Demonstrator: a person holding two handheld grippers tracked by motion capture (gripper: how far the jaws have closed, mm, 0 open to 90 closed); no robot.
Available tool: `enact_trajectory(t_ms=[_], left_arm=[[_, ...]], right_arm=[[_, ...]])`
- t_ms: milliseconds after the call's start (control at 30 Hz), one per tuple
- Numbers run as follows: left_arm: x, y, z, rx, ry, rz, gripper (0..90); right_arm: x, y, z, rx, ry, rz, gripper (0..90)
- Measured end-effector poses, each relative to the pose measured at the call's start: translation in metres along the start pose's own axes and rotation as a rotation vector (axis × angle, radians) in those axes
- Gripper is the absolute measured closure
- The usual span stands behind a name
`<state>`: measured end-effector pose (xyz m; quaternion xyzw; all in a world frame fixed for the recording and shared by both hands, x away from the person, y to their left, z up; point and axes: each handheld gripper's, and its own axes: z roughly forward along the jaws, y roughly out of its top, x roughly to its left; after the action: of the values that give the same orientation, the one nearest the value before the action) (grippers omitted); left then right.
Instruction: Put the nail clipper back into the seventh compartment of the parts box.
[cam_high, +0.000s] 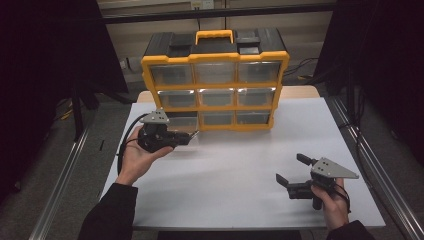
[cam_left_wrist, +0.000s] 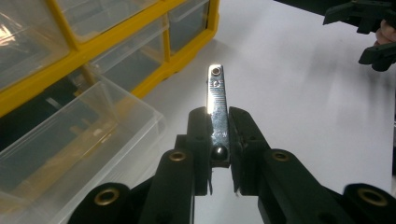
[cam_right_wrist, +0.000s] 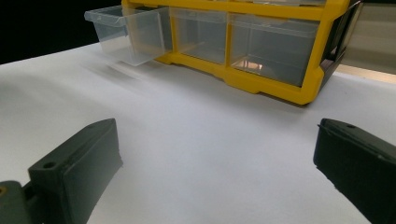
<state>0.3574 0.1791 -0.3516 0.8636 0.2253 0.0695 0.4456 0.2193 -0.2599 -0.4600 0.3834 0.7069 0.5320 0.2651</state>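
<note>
Metal strip (cam_left_wrist: 217, 105) sits clamped in the left gripper (cam_left_wrist: 218, 135).

Clearance: open desk in the middle, blocked at the back

Yellow drawer cabinet (cam_high: 215, 82) walls off the rear of the desk (cam_high: 235, 170). Its bottom-left clear drawer (cam_left_wrist: 70, 140) is pulled out, sticking into the room just beside the left gripper (cam_high: 189, 136), whose fingers (cam_left_wrist: 201, 135) clamp a metal strip (cam_left_wrist: 217, 107) that juts ahead. Bare white desk runs free between the cabinet front and the right gripper (cam_high: 290, 172), fingers (cam_right_wrist: 74, 172) spread wide, well apart from the left.
</note>
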Motion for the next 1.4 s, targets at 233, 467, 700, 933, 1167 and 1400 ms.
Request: enact_trajectory(t_ms=[233, 467, 700, 933, 1167, 1400], left_arm=[[0.007, 0.004, -0.001, -0.005, 0.016, -0.003, 79.6], [0.014, 0.011, -0.004, 0.006, 0.035, -0.003, 79.6], [0.023, 0.019, -0.009, 0.024, 0.055, 0.011, 79.6], [0.032, 0.027, -0.007, 0.033, 0.072, -0.012, 79.6], [0.042, 0.034, 0.002, 0.09, 0.099, -0.02, 79.6], [0.052, 0.042, 0.01, 0.173, 0.109, 0.012, 79.6]], right_arm=[[0.0, 0.0, 0.0, 0.0, 0.001, -0.001, 0.4], [0.0, 0.0, 0.0, -0.002, -0.005, 0.0, 0.2], [0.0, 0.0, 0.0, -0.002, -0.002, -0.004, 0.4], [0.0, 0.0, 0.0, -0.003, -0.007, -0.004, 0.2], [0.0, 0.0, 0.0, -0.003, -0.008, -0.006, 0.1], [-0.001, 0.0, 0.0, -0.006, -0.01, -0.007, 0.1]])
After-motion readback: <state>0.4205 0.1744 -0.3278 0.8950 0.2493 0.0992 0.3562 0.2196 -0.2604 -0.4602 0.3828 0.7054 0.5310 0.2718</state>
